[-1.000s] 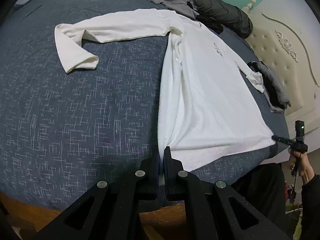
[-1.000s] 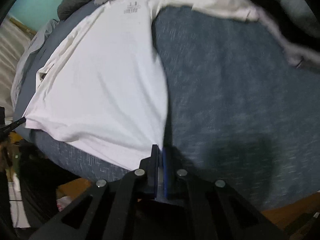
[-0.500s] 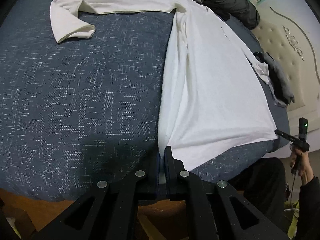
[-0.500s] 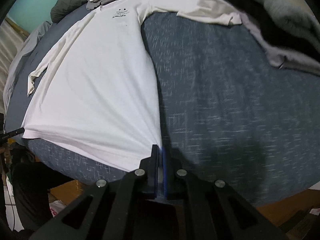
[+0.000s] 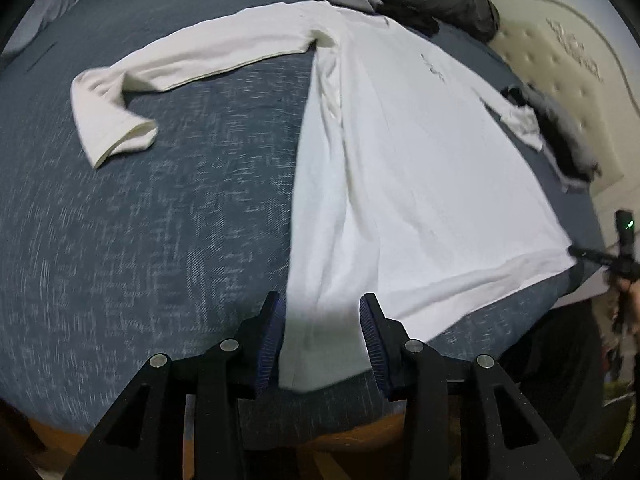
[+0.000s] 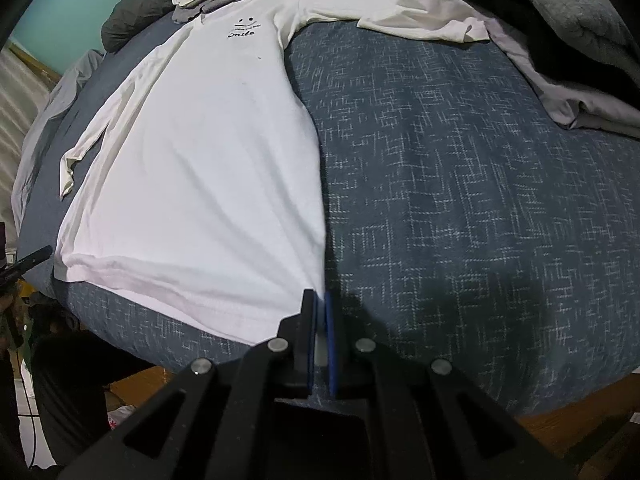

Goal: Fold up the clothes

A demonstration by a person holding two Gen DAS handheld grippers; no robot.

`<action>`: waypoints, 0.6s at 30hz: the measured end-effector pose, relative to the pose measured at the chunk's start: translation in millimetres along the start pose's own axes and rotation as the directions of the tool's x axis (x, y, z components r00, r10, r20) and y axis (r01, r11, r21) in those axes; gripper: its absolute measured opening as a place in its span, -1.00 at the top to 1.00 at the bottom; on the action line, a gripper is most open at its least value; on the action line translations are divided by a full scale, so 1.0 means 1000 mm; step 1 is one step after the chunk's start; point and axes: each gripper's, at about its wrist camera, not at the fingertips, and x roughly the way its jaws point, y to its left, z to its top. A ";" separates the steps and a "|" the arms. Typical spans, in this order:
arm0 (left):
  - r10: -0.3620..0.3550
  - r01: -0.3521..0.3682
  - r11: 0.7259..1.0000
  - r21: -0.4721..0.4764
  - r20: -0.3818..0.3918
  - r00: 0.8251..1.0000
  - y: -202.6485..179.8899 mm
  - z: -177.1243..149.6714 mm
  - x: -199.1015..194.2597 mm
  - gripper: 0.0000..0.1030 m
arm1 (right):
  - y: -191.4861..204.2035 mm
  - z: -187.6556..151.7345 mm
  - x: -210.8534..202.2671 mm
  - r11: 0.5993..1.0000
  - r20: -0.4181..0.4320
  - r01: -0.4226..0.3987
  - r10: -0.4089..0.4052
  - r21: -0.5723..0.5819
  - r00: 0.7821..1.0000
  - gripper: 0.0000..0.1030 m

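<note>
Across the blue patterned bedspread (image 6: 460,184) a white long-sleeved shirt (image 6: 208,168) lies flat, front up, its hem along the near edge of the bed and a small "smile" print (image 6: 241,29) at the chest. At one hem corner the left gripper (image 5: 322,312) stands released — jaws spread wide, the cloth lying loose between them. At the other hem corner the right gripper (image 6: 318,300) is clenched on the shirt's fabric. One sleeve (image 5: 168,68) stretches out sideways, its cuff bent back. Grey and dark clothes (image 6: 568,40) are heaped along the far edge — touching the other sleeve's cuff.
</note>
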 end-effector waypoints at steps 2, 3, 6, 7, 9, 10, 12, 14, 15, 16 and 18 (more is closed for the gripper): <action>0.019 -0.019 1.000 0.025 -0.011 1.000 -0.004 0.004 0.007 0.28 | 0.001 -0.002 -0.001 1.000 0.001 -0.001 0.001 0.000 1.000 0.92; 0.028 -0.027 0.999 0.033 -0.014 1.000 -0.005 0.005 0.009 0.41 | 0.002 -0.002 -0.001 1.000 0.001 -0.002 0.002 0.001 1.000 0.92; 0.043 -0.043 0.998 0.038 -0.013 0.999 -0.002 0.006 0.012 0.82 | 0.005 -0.001 0.000 1.000 -0.002 -0.001 0.001 0.003 1.000 0.92; 0.047 -0.047 0.998 0.038 -0.007 0.999 0.000 0.005 0.011 0.92 | 0.006 -0.001 0.001 1.000 -0.003 -0.001 0.001 0.003 1.000 0.92; 0.054 -0.055 0.998 0.038 0.005 0.999 0.003 0.005 0.008 0.94 | 0.006 0.000 0.001 1.000 -0.007 0.002 -0.002 0.003 1.000 0.92; 0.058 -0.058 0.998 0.037 0.010 0.998 0.005 0.005 0.007 0.94 | 0.007 0.001 0.001 1.000 -0.007 0.002 -0.002 0.002 1.000 0.92; 0.045 -0.045 0.999 0.002 0.042 0.998 0.014 0.004 -0.003 0.95 | 0.007 0.001 0.001 1.000 -0.005 0.003 -0.003 -0.005 1.000 0.92; 0.008 -0.003 0.997 -0.076 0.070 0.997 0.033 0.001 -0.012 0.95 | 0.007 0.000 0.000 1.000 -0.004 0.004 -0.004 -0.011 1.000 0.92; -0.011 0.020 0.993 -0.120 0.079 0.997 0.044 -0.001 -0.015 0.95 | 0.007 0.000 0.000 1.000 -0.005 0.004 -0.004 -0.014 1.000 0.92; -0.016 0.026 0.990 -0.137 0.078 0.997 0.048 -0.001 -0.015 0.95 | 0.007 -0.001 -0.001 1.000 -0.005 0.003 -0.003 -0.016 1.000 0.92; -0.020 0.030 0.987 -0.157 0.070 0.997 0.052 -0.001 -0.014 0.95 | 0.007 -0.002 -0.001 1.000 -0.008 0.001 -0.001 -0.020 1.000 0.92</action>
